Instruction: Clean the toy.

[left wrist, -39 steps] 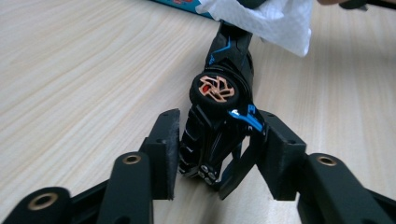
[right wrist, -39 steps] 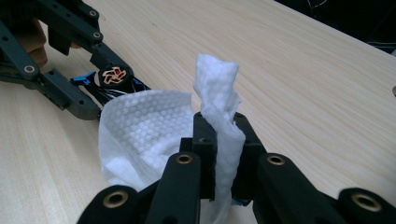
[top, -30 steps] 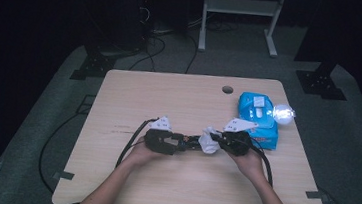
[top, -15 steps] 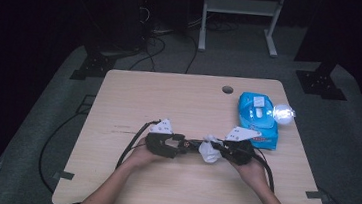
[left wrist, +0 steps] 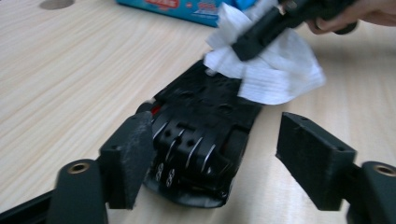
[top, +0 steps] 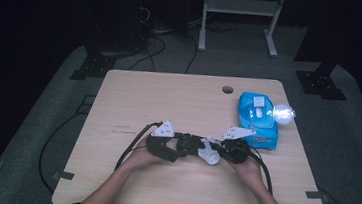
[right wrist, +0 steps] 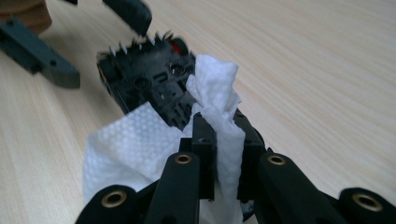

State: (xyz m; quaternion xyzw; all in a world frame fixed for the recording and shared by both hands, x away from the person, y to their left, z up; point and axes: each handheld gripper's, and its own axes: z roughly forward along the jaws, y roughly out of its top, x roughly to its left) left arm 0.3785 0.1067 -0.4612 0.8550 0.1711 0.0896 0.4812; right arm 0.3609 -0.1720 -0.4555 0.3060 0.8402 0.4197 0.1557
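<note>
- High view: the table (top: 169,96) carries a black device (top: 191,145) near its centre, lying lengthwise between the two grippers.
- Left gripper (top: 177,147) sits at 9 o'clock of the device, held in the person's left hand (top: 146,156).
- Right gripper (top: 217,149) sits at 3 o'clock of the device, held in the person's right hand (top: 248,167).
- White wipe (top: 210,152) lies at the right end of the device, touching it, at the tips of the right gripper.
- Blue wipe pack (top: 257,119) lies at 1 o'clock of the device, near the table's right edge and apart from the grippers.
- Round hole (top: 227,90) in the table top is at 12 o'clock of the device, near the far edge.
- Left gripper view: the left gripper (left wrist: 217,149) has its jaws spread wide, one on each side of the near end of the device (left wrist: 201,140); whether the left jaw touches the device cannot be told, and the right jaw stands clear of it.
- Left gripper view: the wipe (left wrist: 271,70) drapes over the far end of the device, with the right gripper's jaws pressed into it.
- Right gripper view: the right gripper (right wrist: 223,126) has its jaws nearly together, pinching a fold of the wipe (right wrist: 135,149) against the device (right wrist: 149,79).
</note>
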